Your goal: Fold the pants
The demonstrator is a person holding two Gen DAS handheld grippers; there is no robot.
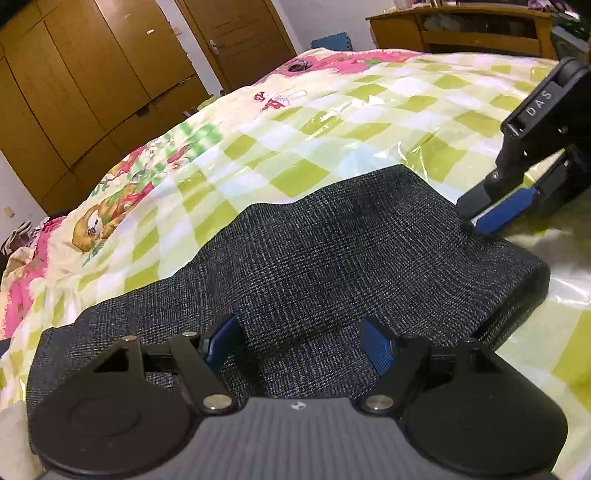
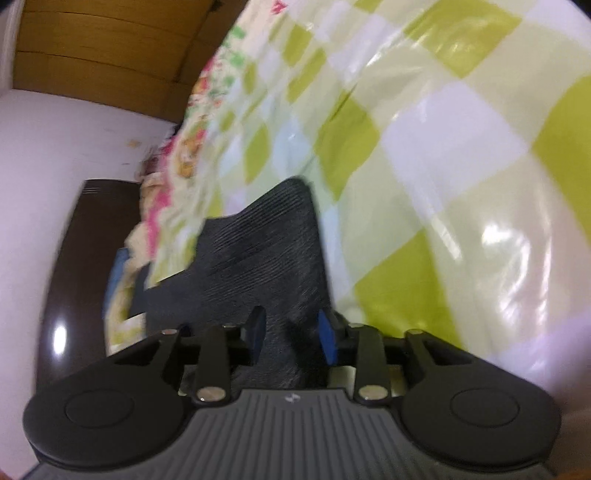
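Dark grey checked pants (image 1: 332, 251) lie folded on the green-and-white checked bedspread (image 1: 332, 122). My left gripper (image 1: 299, 343) is open, its blue pads (image 1: 221, 343) apart over the near part of the pants. My right gripper (image 1: 480, 221) reaches in from the right in the left wrist view, its blue-padded tips at the pants' right edge. In the right wrist view the right gripper (image 2: 291, 332) has pants fabric (image 2: 266, 243) between its blue pads (image 2: 327, 336), which stand a little apart; the view is blurred.
Wooden wardrobes (image 1: 85, 81) and a door (image 1: 236, 40) stand beyond the bed. A wooden desk (image 1: 461, 29) is at the back right. A dark cabinet (image 2: 74, 280) stands beside the bed in the right wrist view.
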